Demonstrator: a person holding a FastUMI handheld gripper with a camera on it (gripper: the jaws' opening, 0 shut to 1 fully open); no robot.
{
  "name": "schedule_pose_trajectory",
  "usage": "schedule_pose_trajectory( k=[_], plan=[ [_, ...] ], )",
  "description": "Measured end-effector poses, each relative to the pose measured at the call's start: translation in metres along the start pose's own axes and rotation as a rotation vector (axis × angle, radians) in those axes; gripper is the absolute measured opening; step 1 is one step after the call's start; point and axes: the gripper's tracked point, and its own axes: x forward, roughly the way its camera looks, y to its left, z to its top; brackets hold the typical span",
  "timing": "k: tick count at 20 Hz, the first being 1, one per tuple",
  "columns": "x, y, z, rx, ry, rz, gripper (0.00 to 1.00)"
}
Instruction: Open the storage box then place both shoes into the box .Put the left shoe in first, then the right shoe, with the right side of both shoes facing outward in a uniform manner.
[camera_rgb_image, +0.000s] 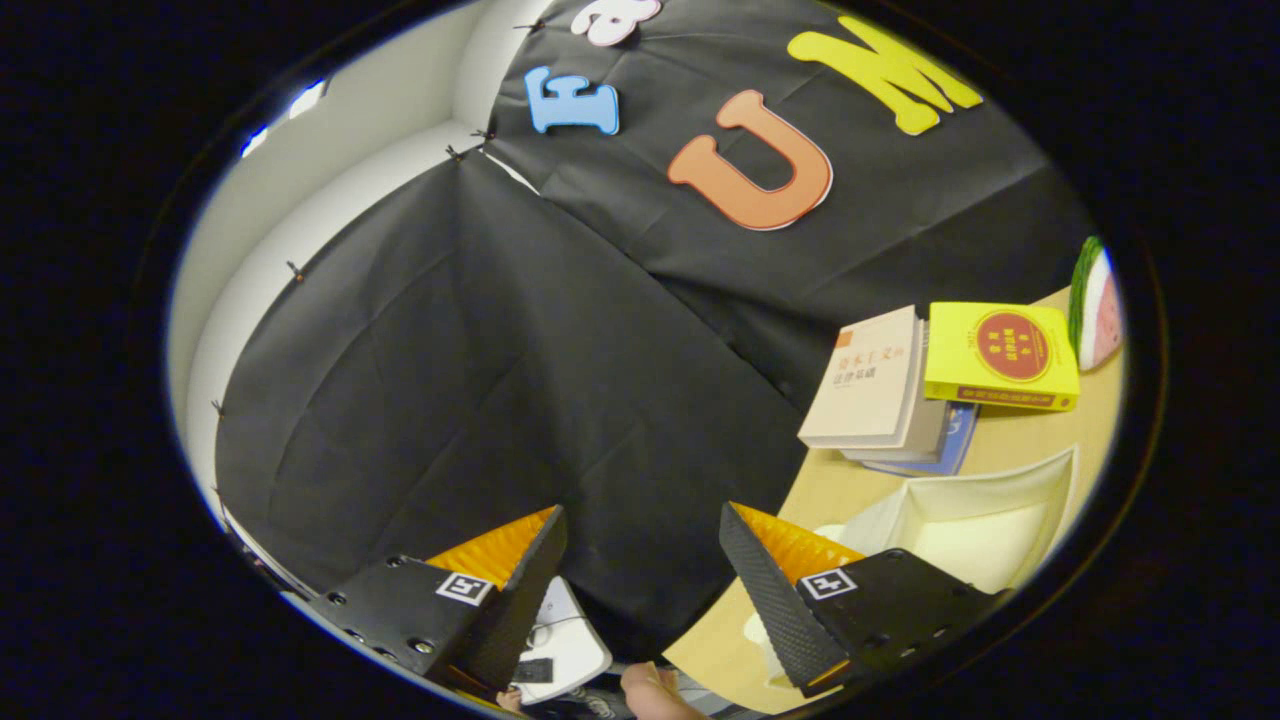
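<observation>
Tilting up toward the cloth wall, gripper spread wide, holding nothing. Below the fingers, a white shoe, probably; light, soft-sided, best pinched at the heel collar. Books stacked on the table. Farther right, white storage box, stiff, lid apparently open, inside seemingly bare.

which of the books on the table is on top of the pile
The yellow book with the round red emblem; it rests on the beige book, with a blue one at the bottom. The gripper hangs open.
</observation>
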Motion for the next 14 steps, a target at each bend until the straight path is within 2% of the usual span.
schedule_pose_trajectory(
  k=[6, 14],
  plan=[
    [-0.080, -0.081, 0.002, -0.052, -0.017, -0.159, 0.95],
    [-0.217, -0.224, -0.016, -0.154, 0.033, -0.511, 0.95]
  ],
)
